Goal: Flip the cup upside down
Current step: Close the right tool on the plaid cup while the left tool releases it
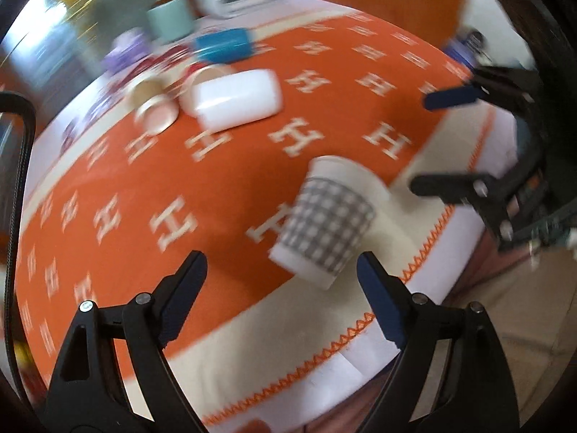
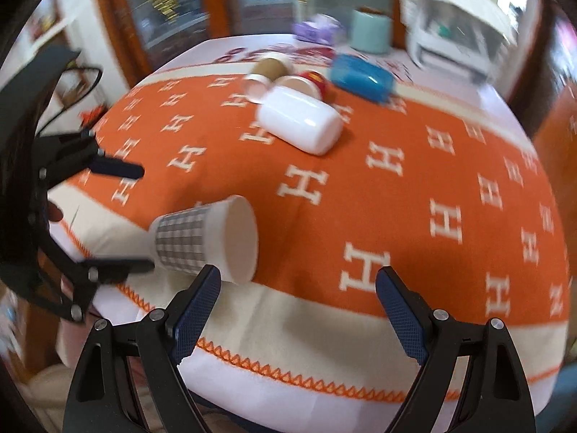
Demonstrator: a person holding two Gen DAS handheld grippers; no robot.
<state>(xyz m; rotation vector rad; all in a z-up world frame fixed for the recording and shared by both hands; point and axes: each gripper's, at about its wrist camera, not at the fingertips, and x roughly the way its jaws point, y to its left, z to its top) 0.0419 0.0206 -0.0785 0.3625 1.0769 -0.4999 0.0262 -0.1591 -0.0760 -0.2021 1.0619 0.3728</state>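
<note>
A white paper cup with a grey checked sleeve (image 1: 326, 222) lies on its side near the front edge of the table, on the orange cloth. In the right wrist view the cup (image 2: 205, 240) shows its open mouth pointing right. My left gripper (image 1: 281, 278) is open and empty, just in front of the cup's base. My right gripper (image 2: 297, 297) is open and empty, its left finger close to the cup's rim. Each gripper shows in the other's view, the right one (image 1: 429, 140) and the left one (image 2: 144, 216), both open.
A white bottle (image 1: 236, 99) lies on its side mid-table, with several paper cups (image 1: 155, 112) lying beside it. A blue box (image 1: 223, 45), a mint mug (image 1: 169, 21) and a purple pack (image 2: 317, 29) sit farther back. The table's front edge (image 2: 288, 379) is close below.
</note>
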